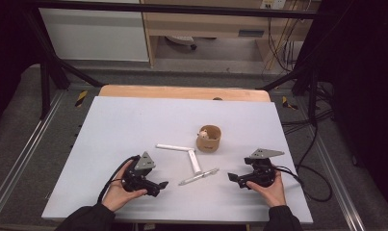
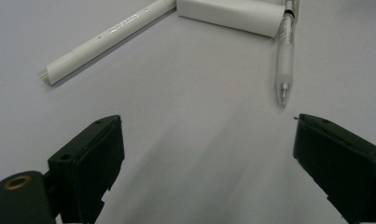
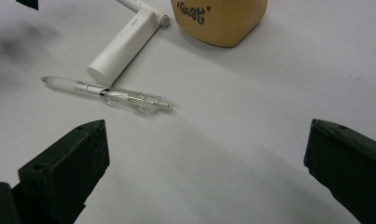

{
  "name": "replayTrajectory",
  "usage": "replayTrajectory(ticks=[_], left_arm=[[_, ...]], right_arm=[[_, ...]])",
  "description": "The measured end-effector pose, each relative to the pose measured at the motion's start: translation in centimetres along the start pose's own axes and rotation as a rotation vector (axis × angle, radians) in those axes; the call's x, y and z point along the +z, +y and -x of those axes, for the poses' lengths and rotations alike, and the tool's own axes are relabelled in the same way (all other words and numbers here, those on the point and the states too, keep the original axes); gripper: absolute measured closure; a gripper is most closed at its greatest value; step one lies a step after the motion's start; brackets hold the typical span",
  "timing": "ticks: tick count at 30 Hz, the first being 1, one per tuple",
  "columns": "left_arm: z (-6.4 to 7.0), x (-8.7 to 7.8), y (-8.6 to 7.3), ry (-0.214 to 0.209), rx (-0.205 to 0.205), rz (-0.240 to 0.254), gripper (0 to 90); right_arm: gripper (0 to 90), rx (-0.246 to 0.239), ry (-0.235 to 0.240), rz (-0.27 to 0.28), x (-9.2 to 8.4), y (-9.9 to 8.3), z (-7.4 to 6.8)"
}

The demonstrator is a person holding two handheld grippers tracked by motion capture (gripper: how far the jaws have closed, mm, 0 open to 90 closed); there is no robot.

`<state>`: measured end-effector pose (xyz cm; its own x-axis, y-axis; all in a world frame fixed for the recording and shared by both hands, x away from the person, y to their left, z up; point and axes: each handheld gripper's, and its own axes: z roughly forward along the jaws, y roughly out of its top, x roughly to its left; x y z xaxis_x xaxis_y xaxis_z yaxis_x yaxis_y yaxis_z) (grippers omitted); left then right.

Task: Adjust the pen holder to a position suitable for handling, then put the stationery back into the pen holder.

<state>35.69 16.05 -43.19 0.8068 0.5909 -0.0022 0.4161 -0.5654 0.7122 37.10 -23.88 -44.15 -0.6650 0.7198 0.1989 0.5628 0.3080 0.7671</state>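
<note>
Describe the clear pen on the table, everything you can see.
The clear plastic pen lies flat on the pale grey table, between the two tools, neither touching it. Its barrel is see-through and frosted toward the tapered tip, with a dark band mid-body, a transparent clip and a small plunger at the far end. In the left gripper view its tip points toward the camera. Its barrel lies right by the end of a thick white cylinder; I cannot tell whether they touch.

Tan cup [image 1: 209, 139] sits right of the table's [image 1: 134, 125] middle, with dark lettering on its side and something small and pale inside. A wooden board [image 1: 182, 92] pokes out past the table's far edge. Black cables [image 1: 309, 159] are on the floor off its right side, and a wooden shelf unit [image 1: 206, 24] is way behind it.
</note>
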Motion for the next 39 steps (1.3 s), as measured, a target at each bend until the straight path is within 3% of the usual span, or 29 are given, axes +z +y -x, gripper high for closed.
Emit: replayTrajectory(ticks=[14, 21, 33, 39], left_arm=[[1.6, 2.3, 2.0, -0.022, 0.041, -0.037, 10.2], [2.1, 3.3, 3.1, -0.046, 0.056, -0.075, 16.4], [3.0, 4.6, 4.3, -0.116, 0.039, -0.110, 47.1], [3.7, 5.2, 4.9, -0.130, 0.056, -0.119, 60.6]], right_arm=[[0.8, -0.009, 0.005, -0.006, -0.1, -0.2, -0.1], [0.8, -0.012, 0.010, -0.009, -0.2, -0.3, -0.2], [0.8, -0.022, 0.015, -0.014, 0.0, -0.4, -0.2], [0.8, -0.020, 0.015, -0.015, 0.0, -0.4, -0.2]])
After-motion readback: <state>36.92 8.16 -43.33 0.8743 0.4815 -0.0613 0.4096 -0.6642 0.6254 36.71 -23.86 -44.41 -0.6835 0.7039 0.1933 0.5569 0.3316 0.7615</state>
